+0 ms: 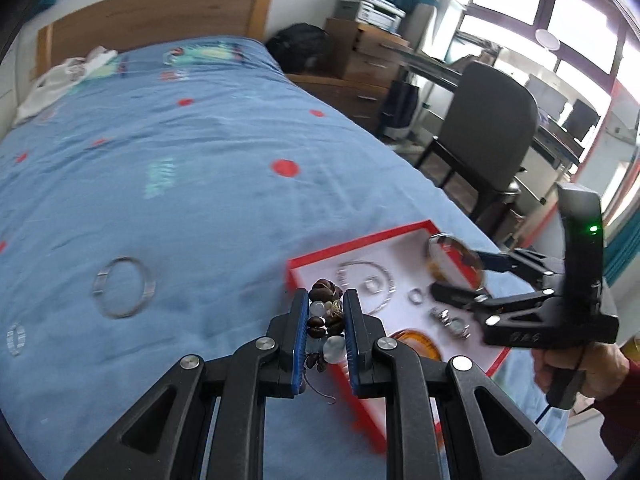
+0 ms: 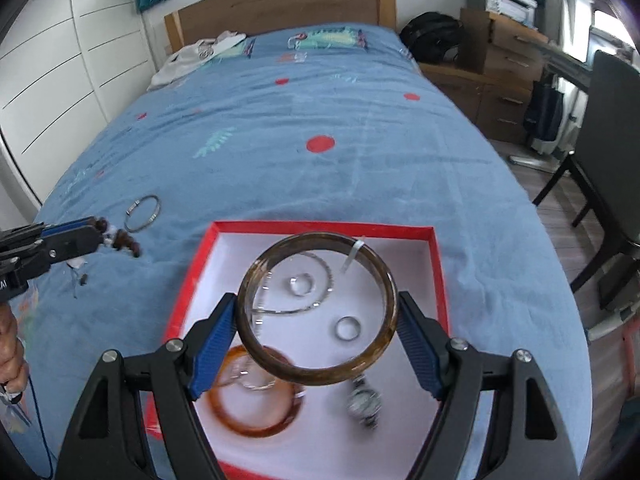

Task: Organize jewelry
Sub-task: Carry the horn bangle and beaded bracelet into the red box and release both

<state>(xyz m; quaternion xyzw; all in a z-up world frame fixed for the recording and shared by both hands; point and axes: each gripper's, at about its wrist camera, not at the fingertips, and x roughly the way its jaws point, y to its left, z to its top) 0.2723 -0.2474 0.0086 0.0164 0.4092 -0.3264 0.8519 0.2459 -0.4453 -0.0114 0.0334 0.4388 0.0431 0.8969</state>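
Observation:
My left gripper [image 1: 326,308] is shut on a brown and clear beaded bracelet [image 1: 326,320], held above the bed at the left edge of the red tray [image 1: 360,242]. It also shows in the right wrist view [image 2: 102,236]. My right gripper [image 2: 316,320] is shut on a brown translucent bangle [image 2: 316,376], held over the red tray [image 2: 320,226]. In the tray lie an orange bangle [image 2: 224,420], a thin silver bangle [image 2: 324,272], two rings [image 2: 347,328] and a watch [image 2: 364,402]. A silver bangle [image 1: 124,286] lies on the blue bedspread.
A small silver piece [image 1: 16,338] lies on the bedspread at the far left. White cloth [image 2: 192,56] lies near the wooden headboard. A dark chair [image 1: 492,128], a desk and wooden drawers [image 2: 504,80] stand right of the bed.

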